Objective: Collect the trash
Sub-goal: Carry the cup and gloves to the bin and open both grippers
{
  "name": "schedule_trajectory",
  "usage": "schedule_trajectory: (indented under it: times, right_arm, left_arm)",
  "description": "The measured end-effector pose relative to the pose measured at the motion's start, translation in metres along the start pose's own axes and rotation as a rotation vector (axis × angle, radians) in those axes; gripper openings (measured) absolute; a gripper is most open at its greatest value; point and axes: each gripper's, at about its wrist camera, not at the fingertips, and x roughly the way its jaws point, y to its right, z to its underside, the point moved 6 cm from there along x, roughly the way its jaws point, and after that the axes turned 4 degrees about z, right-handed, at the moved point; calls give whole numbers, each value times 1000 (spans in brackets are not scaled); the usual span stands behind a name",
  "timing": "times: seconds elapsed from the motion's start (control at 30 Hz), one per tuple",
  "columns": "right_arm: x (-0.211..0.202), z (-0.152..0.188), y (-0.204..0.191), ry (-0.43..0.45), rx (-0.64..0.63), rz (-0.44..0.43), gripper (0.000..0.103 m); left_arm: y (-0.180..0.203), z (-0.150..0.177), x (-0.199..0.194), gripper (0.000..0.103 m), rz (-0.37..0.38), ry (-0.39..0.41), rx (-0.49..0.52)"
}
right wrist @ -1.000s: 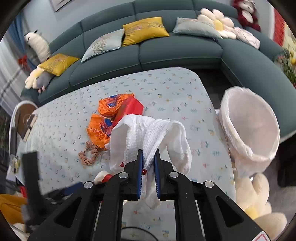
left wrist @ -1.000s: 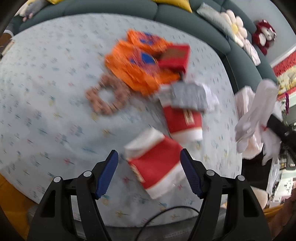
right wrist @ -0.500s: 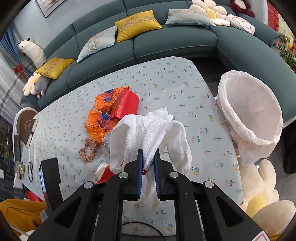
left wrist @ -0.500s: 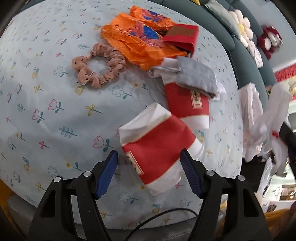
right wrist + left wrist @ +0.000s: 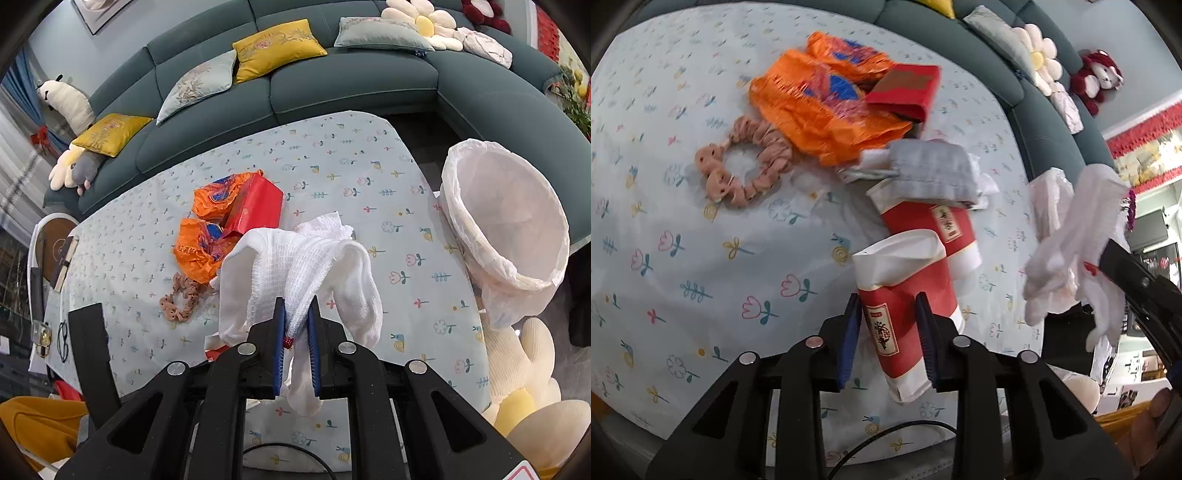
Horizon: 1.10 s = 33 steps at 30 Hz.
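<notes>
My left gripper (image 5: 888, 321) is shut on a flattened red and white paper cup (image 5: 905, 295) at the near edge of the flowered table (image 5: 683, 206). A second red cup (image 5: 942, 229) lies just beyond, under a grey folded wrapper (image 5: 931, 173). Orange snack bags (image 5: 820, 107) and a red box (image 5: 905, 88) lie farther back. My right gripper (image 5: 295, 325) is shut on a white knit cloth (image 5: 295, 266), held above the table. The cloth also shows at the right of the left wrist view (image 5: 1075, 243). A white-lined trash bin (image 5: 506, 229) stands right of the table.
A pink scrunchie (image 5: 746, 166) lies left of the orange bags. A teal sofa (image 5: 332, 85) with cushions wraps the far side. A cream flower plush (image 5: 524, 376) sits on the floor below the bin. Glasses (image 5: 62, 339) lie at the table's left end.
My left gripper has closed from wide open onto the near red cup. My right gripper has kept the white cloth and shifted slightly.
</notes>
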Motion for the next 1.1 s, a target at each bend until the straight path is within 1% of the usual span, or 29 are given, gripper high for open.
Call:
schedule_trajectory:
  times: [0.17, 0.37, 0.5, 0.67, 0.73, 0.9, 1.0, 1.1]
  right_arm:
    - [-4, -2, 2, 10, 6, -4, 11]
    - [-22, -14, 7, 49, 13, -5, 11]
    - [-38, -30, 15, 63, -1, 23, 11]
    - [-68, -63, 31, 92, -47, 62, 11]
    - [-81, -77, 43, 110, -60, 88, 11]
    - [-110, -113, 98, 155, -35, 165, 11]
    - [-115, -123, 137, 166, 13, 211, 11]
    - [-110, -126, 172, 151, 78, 225, 11]
  left_arm:
    - [13, 1, -4, 24, 18, 2, 34]
    - [27, -3, -20, 22, 12, 23, 77]
    - [46, -12, -38, 22, -2, 50, 133]
    - [87, -32, -56, 22, 12, 86, 207]
    - [110, -43, -60, 22, 32, 102, 235]
    - [169, -67, -58, 22, 95, 132, 288]
    - [204, -77, -50, 22, 133, 140, 317]
    - [233, -83, -39, 22, 157, 138, 346]
